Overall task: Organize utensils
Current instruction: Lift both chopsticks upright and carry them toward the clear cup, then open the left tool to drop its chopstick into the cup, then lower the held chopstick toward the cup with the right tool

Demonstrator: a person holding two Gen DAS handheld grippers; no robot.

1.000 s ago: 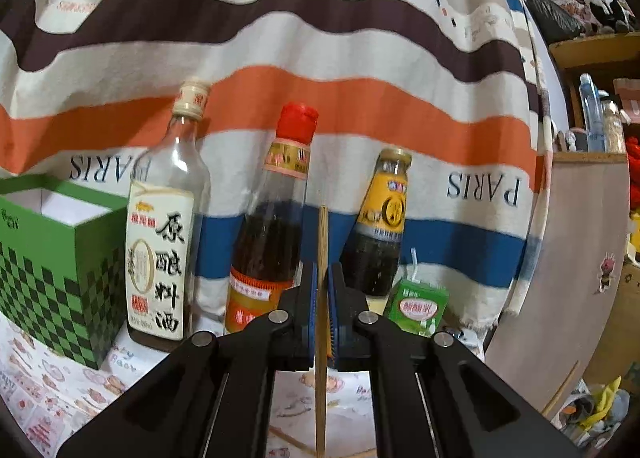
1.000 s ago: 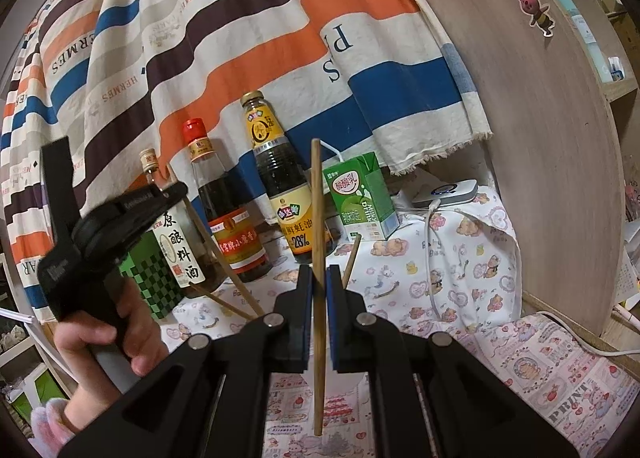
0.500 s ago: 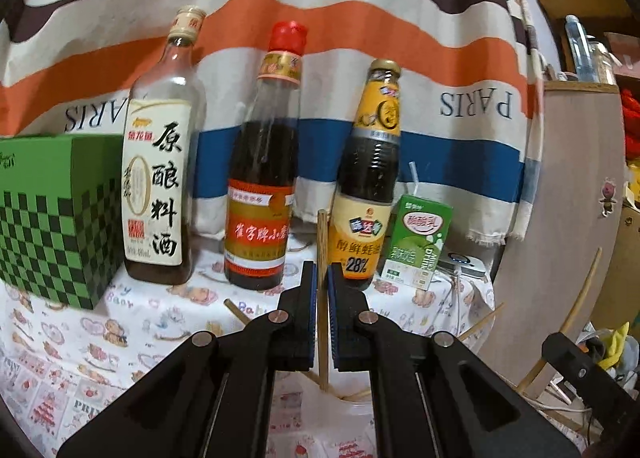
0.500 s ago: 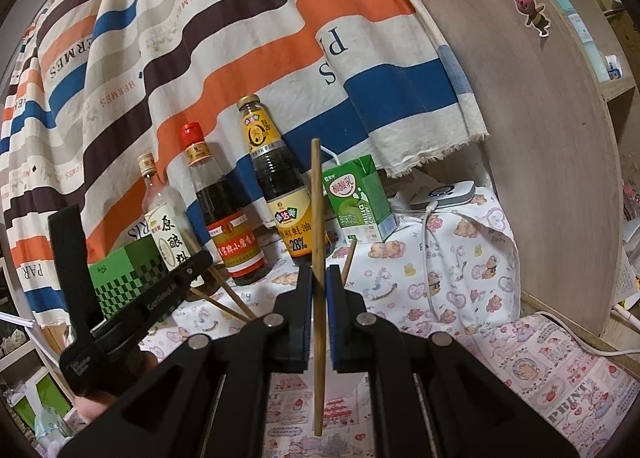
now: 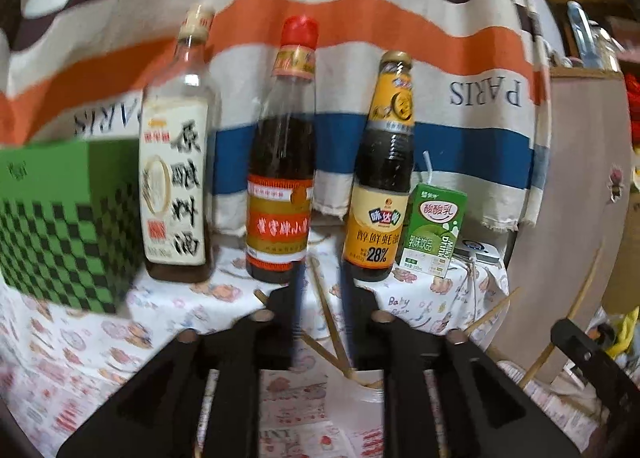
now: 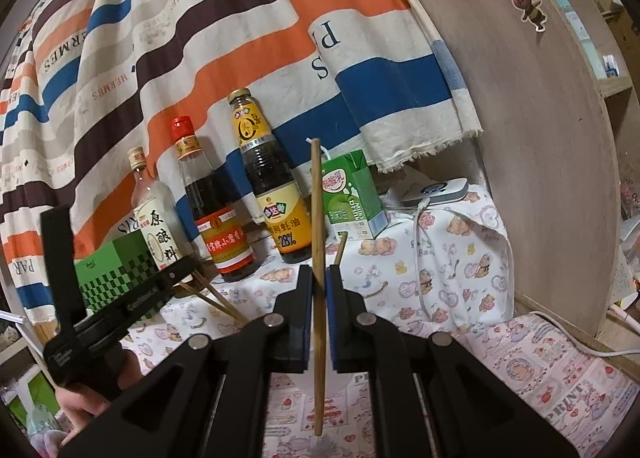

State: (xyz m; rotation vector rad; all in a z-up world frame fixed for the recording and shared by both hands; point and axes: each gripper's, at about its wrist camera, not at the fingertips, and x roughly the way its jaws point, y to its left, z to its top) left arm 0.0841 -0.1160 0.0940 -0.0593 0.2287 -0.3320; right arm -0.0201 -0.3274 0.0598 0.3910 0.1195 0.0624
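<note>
My left gripper [image 5: 322,282] has its jaws opening. A wooden chopstick [image 5: 326,314] leans loose in the gap between them, touching neither pad. Its lower end joins several other chopsticks in a clear cup [image 5: 366,394] just below the fingers. My right gripper [image 6: 319,278] is shut on another chopstick [image 6: 317,218], held upright with its top above the jaws and its tip below. In the right wrist view the left gripper's body [image 6: 120,298] shows at the left, held by a hand [image 6: 84,406]. Chopstick ends [image 6: 216,300] poke out beside it.
A clear bottle [image 5: 176,178], a red-capped bottle [image 5: 284,178] and a yellow-labelled bottle [image 5: 380,186] stand in a row before a striped cloth [image 5: 360,18]. A green checkered box [image 5: 60,226] is left, a green carton [image 5: 434,230] right. A wooden panel [image 6: 540,138] walls the right side.
The left gripper sank toward the table, and its jaws parted. The chopstick it gripped upright now leans free between them. The right gripper and its chopstick stayed put.
</note>
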